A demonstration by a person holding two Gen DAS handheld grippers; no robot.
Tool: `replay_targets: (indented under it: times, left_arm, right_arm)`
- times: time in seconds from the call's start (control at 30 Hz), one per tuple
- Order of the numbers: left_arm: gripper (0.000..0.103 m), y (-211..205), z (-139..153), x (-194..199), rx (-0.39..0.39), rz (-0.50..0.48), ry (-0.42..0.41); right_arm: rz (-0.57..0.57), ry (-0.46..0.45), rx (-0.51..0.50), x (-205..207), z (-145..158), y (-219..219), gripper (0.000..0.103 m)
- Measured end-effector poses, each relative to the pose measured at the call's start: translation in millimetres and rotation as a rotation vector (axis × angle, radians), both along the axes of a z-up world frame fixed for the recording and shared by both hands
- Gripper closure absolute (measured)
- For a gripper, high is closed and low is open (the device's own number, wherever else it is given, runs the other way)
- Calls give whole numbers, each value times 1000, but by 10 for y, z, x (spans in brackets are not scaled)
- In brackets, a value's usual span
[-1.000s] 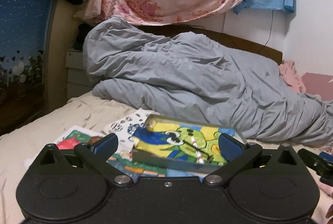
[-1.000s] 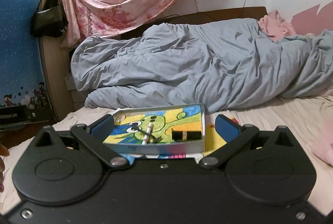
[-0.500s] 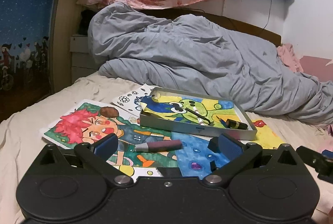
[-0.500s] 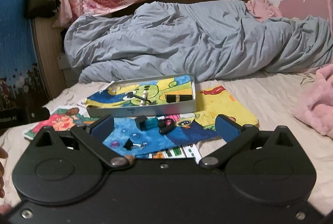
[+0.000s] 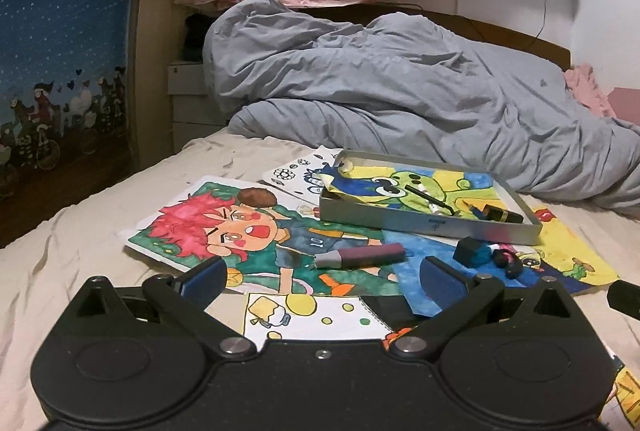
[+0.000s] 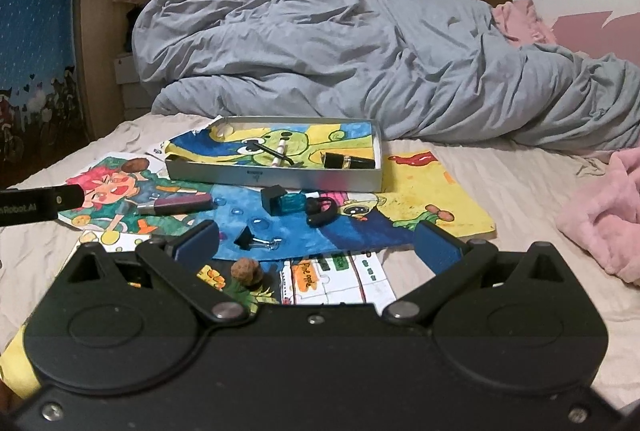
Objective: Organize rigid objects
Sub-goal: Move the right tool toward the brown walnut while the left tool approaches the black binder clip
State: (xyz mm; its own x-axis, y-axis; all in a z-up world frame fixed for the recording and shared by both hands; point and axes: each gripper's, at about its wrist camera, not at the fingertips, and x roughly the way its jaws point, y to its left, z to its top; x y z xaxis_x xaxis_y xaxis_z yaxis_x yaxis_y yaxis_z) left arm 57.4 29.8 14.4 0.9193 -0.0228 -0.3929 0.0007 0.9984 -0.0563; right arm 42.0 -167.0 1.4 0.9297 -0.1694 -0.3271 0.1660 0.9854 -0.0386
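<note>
A shallow silver tin tray (image 5: 432,225) (image 6: 276,177) lies on coloured drawings on the bed. It holds a black lipstick tube (image 6: 349,161), a white pen and a thin black stick. In front of it lie a maroon marker (image 5: 360,255) (image 6: 176,205), a teal bottle with a black cap (image 6: 284,201) (image 5: 472,251), a black earhook piece (image 6: 322,209), a binder clip (image 6: 250,237) and a walnut (image 6: 246,269). My left gripper (image 5: 322,281) is open and empty, just short of the marker. My right gripper (image 6: 318,241) is open and empty above the clip.
A rumpled grey duvet (image 5: 400,103) fills the back of the bed. A pink fluffy cloth (image 6: 608,215) lies at the right. Another walnut (image 5: 258,197) rests on the red-haired drawing. A blue patterned panel and the bed's edge are at the left.
Both grippers have pulled back and risen away from the tray. The marker, bottle, clip and walnut have come into view in front of it. Both stay open.
</note>
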Motion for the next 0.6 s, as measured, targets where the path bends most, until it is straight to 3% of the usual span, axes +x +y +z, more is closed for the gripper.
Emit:
replay_targets:
  times: [0.6]
  left_arm:
    - [1,-96,-157,-14,34,-61,37]
  right_arm:
    - [50,109,-36,121,-129,104,1]
